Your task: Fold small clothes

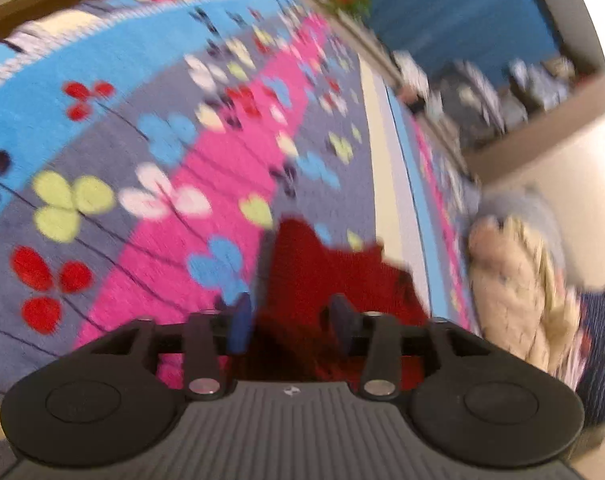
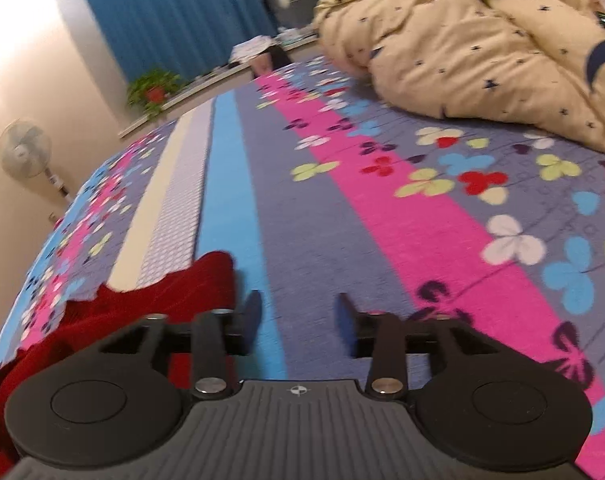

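Two wrist views show our grippers low over a bed spread with a flowered sheet (image 2: pixel 342 216). Our left gripper (image 1: pixel 290 324) has its jaws spread, with the red garment (image 1: pixel 322 272) lying between and beyond its fingers; the blur keeps us from telling whether either finger touches the cloth, so we read it as released. Our right gripper (image 2: pixel 298 320) is likewise spread and holds nothing; bare sheet shows between its fingers, and the red garment (image 2: pixel 142 304) lies just to its left, partly under the gripper body.

We judge the garment to be soft, light and limp, probably a knit: it should drape and bunch, not hold a shape, and it may cling to the textured sheet. We would take it at an edge or corner, pinching a single layer close to the hem, one gripper at each end of the same edge, so that the fold line stays straight.

Much is hidden. The gripper bodies cut off the near part of the garment in both views, so we cannot name its type, its outline, or where the sleeves or openings lie. The left view is smeared by motion. A cream quilt (image 2: pixel 482 40) with small dark stars lies at the far side, well apart from the garment.
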The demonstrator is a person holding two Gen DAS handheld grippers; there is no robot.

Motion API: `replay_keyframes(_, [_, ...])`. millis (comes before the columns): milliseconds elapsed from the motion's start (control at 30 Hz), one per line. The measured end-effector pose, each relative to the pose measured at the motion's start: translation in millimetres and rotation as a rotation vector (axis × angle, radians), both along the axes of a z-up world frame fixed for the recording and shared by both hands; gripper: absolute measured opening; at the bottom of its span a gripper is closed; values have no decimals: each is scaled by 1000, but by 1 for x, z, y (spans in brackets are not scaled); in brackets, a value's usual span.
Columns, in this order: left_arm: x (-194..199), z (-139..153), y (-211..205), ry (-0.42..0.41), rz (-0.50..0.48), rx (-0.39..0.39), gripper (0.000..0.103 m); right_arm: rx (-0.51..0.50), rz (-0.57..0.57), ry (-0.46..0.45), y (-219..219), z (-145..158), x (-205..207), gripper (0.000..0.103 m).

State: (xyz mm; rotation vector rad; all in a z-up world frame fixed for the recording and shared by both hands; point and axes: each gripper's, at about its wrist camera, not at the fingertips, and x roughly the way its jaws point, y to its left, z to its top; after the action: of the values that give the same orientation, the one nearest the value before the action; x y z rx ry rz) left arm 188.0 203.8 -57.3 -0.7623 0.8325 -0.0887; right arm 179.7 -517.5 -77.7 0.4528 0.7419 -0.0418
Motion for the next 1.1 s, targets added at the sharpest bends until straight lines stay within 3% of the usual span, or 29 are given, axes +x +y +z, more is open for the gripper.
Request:
replay_keyframes(67, [-2, 4, 7, -14, 16, 22, 51, -3, 33, 14, 9, -2, 5, 48])
replay_keyframes(133, [-3, 10, 3, -16, -26, 119, 56, -4, 62, 39, 19, -6, 11, 50])
replay_keyframes(200, [-3, 9, -7, 10, -104, 195, 83, -3, 89, 52, 26, -9, 16, 52])
replay_keyframes(233, [-3, 7, -12, 32, -147, 222, 86, -4, 104, 56, 31, -10, 18, 55])
replay_keyframes(567, [3, -15, -51, 61, -328, 372, 87, -40, 193, 136, 64, -24, 36, 62])
replay_keyframes(700, [17, -19, -71, -25, -346, 407, 88, -81, 207, 138, 74, -27, 40, 61])
replay_keyframes(733, [19, -21, -75, -40, -352, 412, 88, -93, 210, 131, 76, -26, 40, 58])
replay_keyframes(767, [22, -23, -78, -49, -352, 432, 88, -102, 214, 121, 77, -26, 40, 43])
replay_keyframes(800, [24, -25, -81, -55, -347, 459, 84, -107, 222, 109, 79, -25, 39, 36])
replay_keyframes(833, [26, -26, -83, -54, -350, 475, 76, -115, 231, 92, 80, -24, 38, 13])
replay_keyframes(867, [28, -26, -84, -52, -355, 484, 38, -137, 240, 71, 82, -21, 37, 12])
replay_keyframes(900, [30, -26, -83, -44, -354, 492, 8, -157, 253, 55, 85, -19, 35, 11])
replay_keyframes(1000, [29, -14, -71, -98, -277, 463, 6, -200, 259, 9, 88, -8, 31, 11])
replay_keyframes(1100, [26, -1, -68, -167, -222, 474, 5, -157, 152, -89, 71, 11, 26, 10])
